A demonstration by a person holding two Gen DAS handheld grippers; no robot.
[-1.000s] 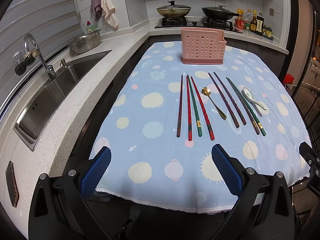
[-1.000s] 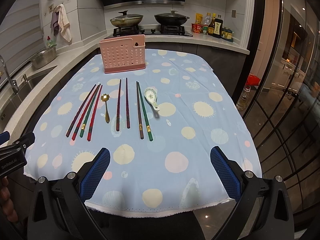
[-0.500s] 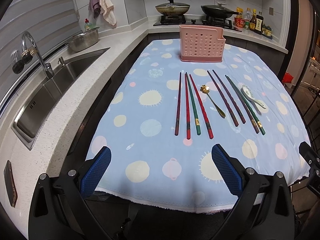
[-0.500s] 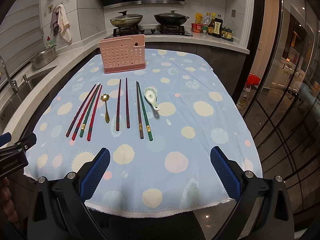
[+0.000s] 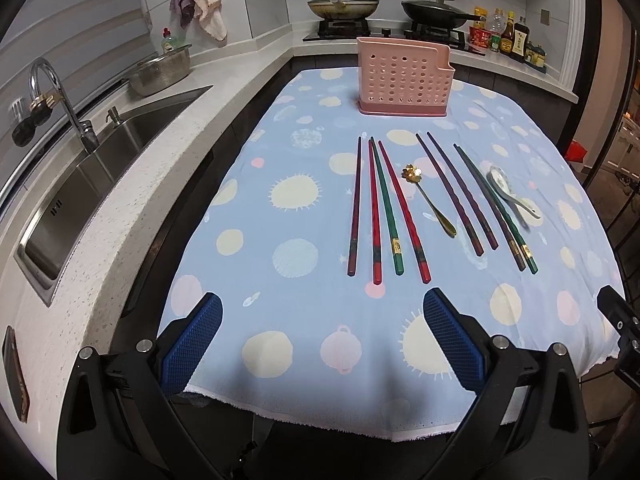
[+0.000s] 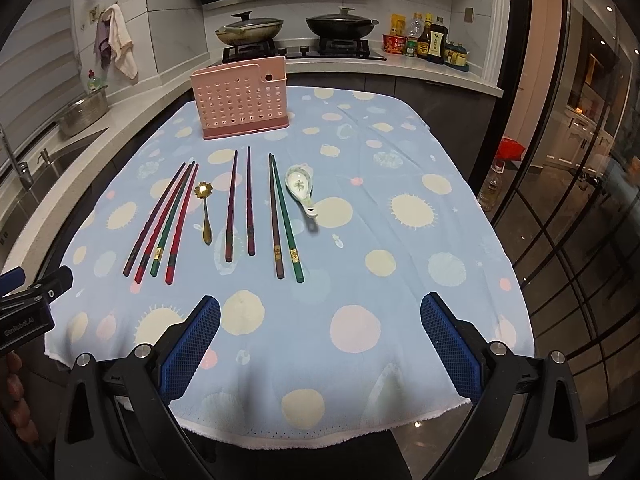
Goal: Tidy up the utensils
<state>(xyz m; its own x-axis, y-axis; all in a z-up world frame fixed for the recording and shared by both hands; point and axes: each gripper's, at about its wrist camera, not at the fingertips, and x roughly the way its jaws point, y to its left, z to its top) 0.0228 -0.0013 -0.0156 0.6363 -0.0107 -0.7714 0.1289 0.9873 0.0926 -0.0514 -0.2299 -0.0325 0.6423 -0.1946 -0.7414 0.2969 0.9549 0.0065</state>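
Note:
Several red, green and purple chopsticks (image 5: 385, 208) (image 6: 240, 208) lie side by side on a blue dotted tablecloth (image 5: 288, 216) (image 6: 400, 216). Among them lie a gold flower spoon (image 5: 430, 200) (image 6: 205, 212) and a white ceramic spoon (image 5: 508, 190) (image 6: 302, 188). A pink perforated utensil holder (image 5: 403, 77) (image 6: 242, 98) stands upright behind them. My left gripper (image 5: 320, 340) is open and empty over the table's near edge. My right gripper (image 6: 320, 340) is open and empty over the near edge, further right.
A steel sink (image 5: 80, 168) with a tap and a metal bowl (image 5: 162, 74) is on the left counter. Two lidded pans (image 5: 344, 4) (image 6: 340, 26) sit on the stove behind. Sauce bottles (image 6: 428, 42) stand at the back right. Glass doors (image 6: 580, 160) are to the right.
Both grippers have drifted slightly closer to the table. Nothing on the cloth has moved.

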